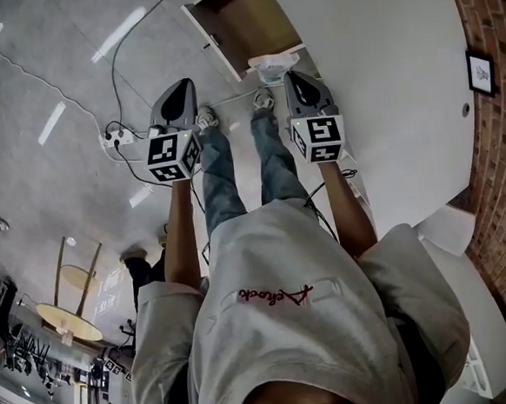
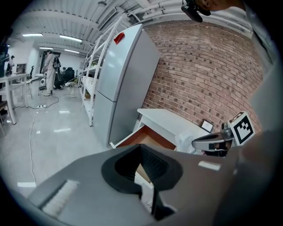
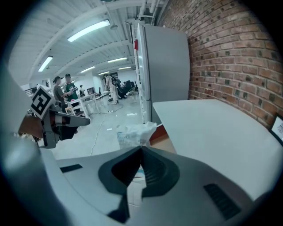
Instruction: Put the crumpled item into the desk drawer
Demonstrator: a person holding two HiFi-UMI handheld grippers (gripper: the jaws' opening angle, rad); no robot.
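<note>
The crumpled item (image 1: 273, 64) is a white, wrinkled plastic wad, and my right gripper (image 1: 288, 74) is shut on it, holding it just before the desk's open wooden drawer (image 1: 241, 22). In the right gripper view the crumpled item (image 3: 131, 133) sticks out past the closed tips of the right gripper (image 3: 141, 148), with the drawer (image 3: 158, 135) behind it. My left gripper (image 1: 184, 85) hangs beside it over the floor, shut and holding nothing. In the left gripper view the left gripper (image 2: 140, 147) points toward the drawer (image 2: 149, 138), with the crumpled item (image 2: 186, 142) to its right.
The white desk (image 1: 383, 82) runs along a brick wall (image 1: 487, 13) and carries a small framed picture (image 1: 480, 72). A tall grey refrigerator (image 2: 126, 79) stands beyond the drawer. A power strip with cables (image 1: 115, 138) lies on the floor at left. People stand far back (image 3: 66, 90).
</note>
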